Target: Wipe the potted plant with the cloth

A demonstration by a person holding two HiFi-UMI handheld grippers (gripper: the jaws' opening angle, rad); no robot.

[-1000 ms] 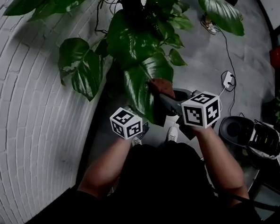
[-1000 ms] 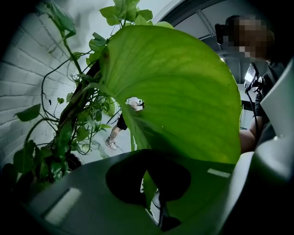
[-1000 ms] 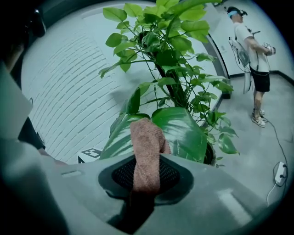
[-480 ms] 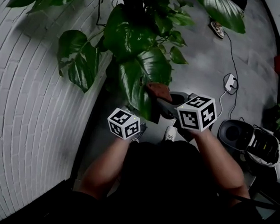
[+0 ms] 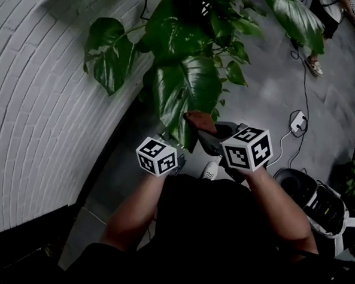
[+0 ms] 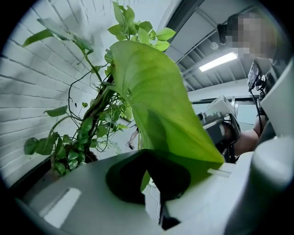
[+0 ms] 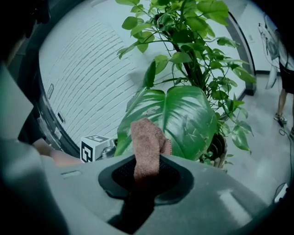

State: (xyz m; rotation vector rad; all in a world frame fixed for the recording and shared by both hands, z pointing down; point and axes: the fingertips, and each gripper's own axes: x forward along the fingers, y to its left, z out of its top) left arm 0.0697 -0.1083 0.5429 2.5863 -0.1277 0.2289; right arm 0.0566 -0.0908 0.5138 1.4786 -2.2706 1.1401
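We count 2 tools, 1 cloth and 1 potted plant [image 5: 190, 25], which stands on the grey floor [image 5: 270, 96] beside the white brick wall [image 5: 42, 100]. Its large glossy oval leaf [image 5: 186, 91] runs far to near, tip toward us. The left tool [image 6: 154, 183] pinches that tip. The right tool [image 7: 142, 183] clamps the fuzzy brown cloth [image 7: 147, 142], at the leaf's near right edge.

Your right gripper [image 7: 146, 179] is clamped on the pink-brown cloth [image 7: 147, 147] — free end upright before the potted plant's [image 7: 193, 55] big leaf [image 7: 186, 117]. White brick wall [image 7: 85, 69] behind — marker cube [image 7: 91, 148] lower left.
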